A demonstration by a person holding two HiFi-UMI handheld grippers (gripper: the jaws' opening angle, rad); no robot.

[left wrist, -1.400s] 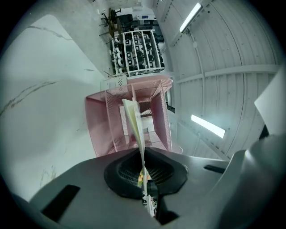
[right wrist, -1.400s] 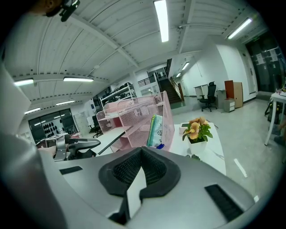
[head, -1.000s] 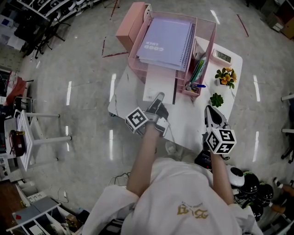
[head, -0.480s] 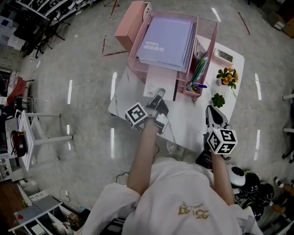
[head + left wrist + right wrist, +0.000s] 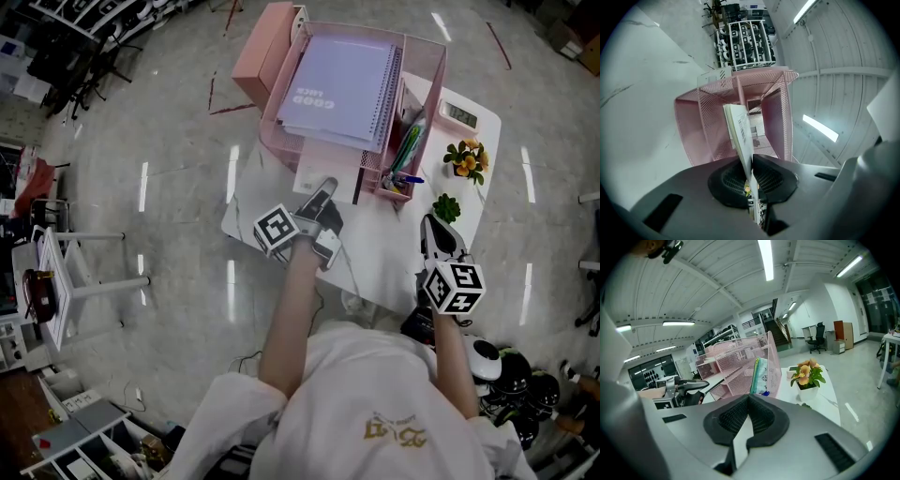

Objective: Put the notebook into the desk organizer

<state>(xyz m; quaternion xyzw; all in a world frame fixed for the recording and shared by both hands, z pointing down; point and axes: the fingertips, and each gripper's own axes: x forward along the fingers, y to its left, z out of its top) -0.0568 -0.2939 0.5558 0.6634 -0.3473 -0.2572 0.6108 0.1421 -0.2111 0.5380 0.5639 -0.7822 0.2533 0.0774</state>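
Head view: looked steeply down from high over the white table (image 5: 398,258) and took in the whole pink organizer (image 5: 429,89), both grippers and the floor around. Left gripper view: rode on the left gripper (image 5: 323,194), looked along its jaws, rolled onto its side, very near; had the notebook (image 5: 739,129) edge-on right at the lens and the organizer's mouth just beyond. Right gripper view: rode on the right gripper (image 5: 429,228), low at the table's edge, faced across the top toward the organizer's side. Caught the organizer in all three; caught the left gripper and the orange flowers (image 5: 807,372) in both head and right gripper views.
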